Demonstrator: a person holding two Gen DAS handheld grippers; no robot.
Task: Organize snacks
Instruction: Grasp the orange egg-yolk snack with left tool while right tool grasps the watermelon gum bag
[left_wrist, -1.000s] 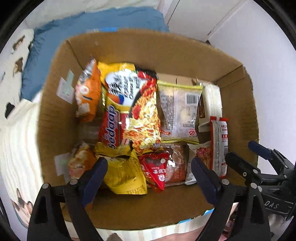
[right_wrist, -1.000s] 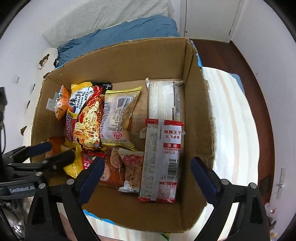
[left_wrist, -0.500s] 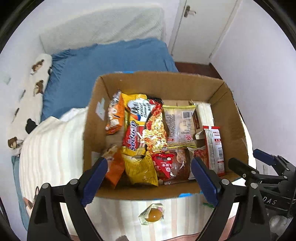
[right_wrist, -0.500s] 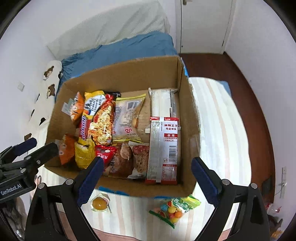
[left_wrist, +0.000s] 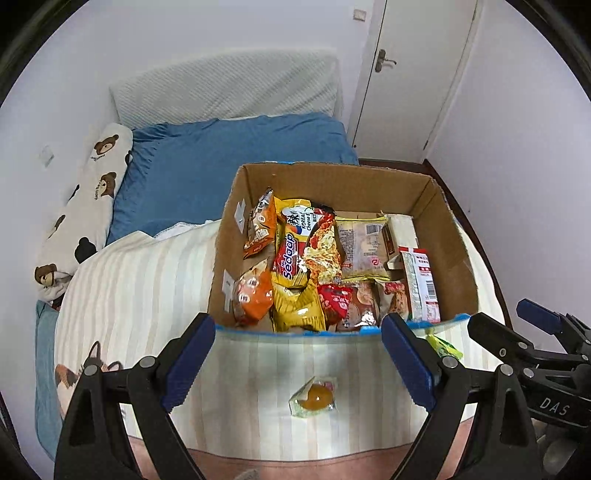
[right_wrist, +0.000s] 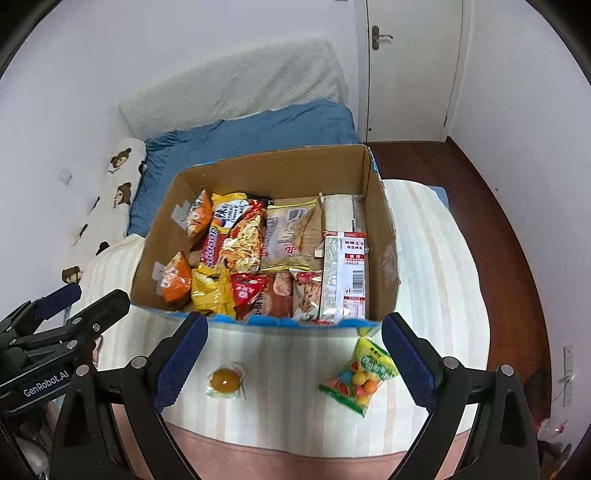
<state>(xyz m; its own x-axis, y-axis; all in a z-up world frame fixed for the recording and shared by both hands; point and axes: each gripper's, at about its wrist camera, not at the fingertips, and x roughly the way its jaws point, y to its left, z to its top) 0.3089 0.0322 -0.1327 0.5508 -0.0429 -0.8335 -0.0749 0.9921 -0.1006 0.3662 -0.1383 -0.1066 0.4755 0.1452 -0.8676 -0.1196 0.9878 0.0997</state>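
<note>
Clearly, the left claw (left_wrist: 298, 363) gapes wide, empty, over a light, crinkly jelly cup (left_wrist: 313, 397) near the bed's (left_wrist: 140, 280) foot edge. Rightward, the right claw (right_wrist: 291, 363) likewise stands wide; the soft candy bag (right_wrist: 357, 378) suits an edge pinch beside the cardboard box (right_wrist: 388, 236).

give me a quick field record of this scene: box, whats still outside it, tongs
box: cardboard box on the striped blanket, open, packed with snack packets
outside, left: clear-wrapped yellow sweet
outside, right: green candy bag, just before the box's near wall
left tongs: open, empty
right tongs: open, empty
pending: both loose items
</note>
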